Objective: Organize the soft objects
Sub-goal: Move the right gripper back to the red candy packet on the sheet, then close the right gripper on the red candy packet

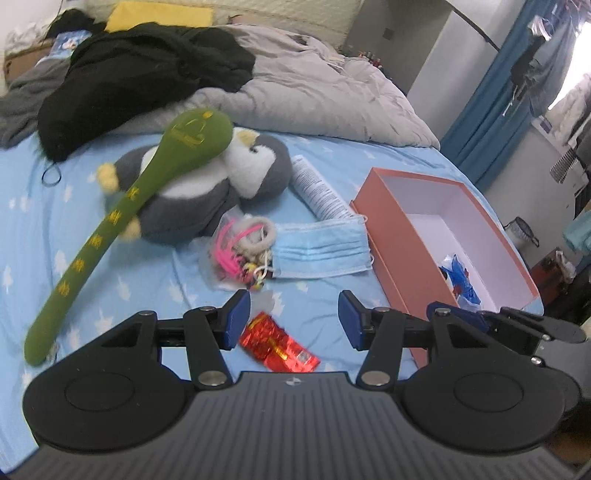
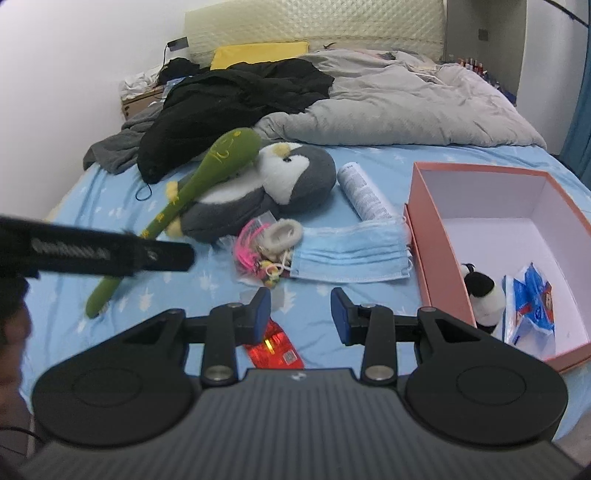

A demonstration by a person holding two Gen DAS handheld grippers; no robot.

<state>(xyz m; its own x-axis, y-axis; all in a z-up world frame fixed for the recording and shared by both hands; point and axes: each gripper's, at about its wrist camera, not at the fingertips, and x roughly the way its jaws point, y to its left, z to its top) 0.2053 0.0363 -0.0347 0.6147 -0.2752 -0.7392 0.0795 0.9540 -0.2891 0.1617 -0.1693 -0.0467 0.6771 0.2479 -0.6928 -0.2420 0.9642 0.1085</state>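
While a panda [image 2: 484, 295] and a packet [image 2: 532, 299] already lie in the box [image 2: 439, 236], both claws, left [image 1: 294, 319] and right [image 2: 300, 314], gape empty, leaving penguin [image 2: 266, 192], mask [image 2: 351, 254] and green plush [image 2: 177, 206] on the bed [image 2: 110, 206].

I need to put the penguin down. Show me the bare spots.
Free: the far half of the pink cardboard box, and blue sheet left of the green plush stick. Crowded: between the grey penguin plush and the box.

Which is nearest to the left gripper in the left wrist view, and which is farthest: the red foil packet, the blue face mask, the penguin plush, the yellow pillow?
From the left gripper:
1. Red foil packet, directly between and below the fingers.
2. Blue face mask, just ahead, slightly right.
3. Penguin plush, farther ahead, left.
4. Yellow pillow, at the headboard, far back.
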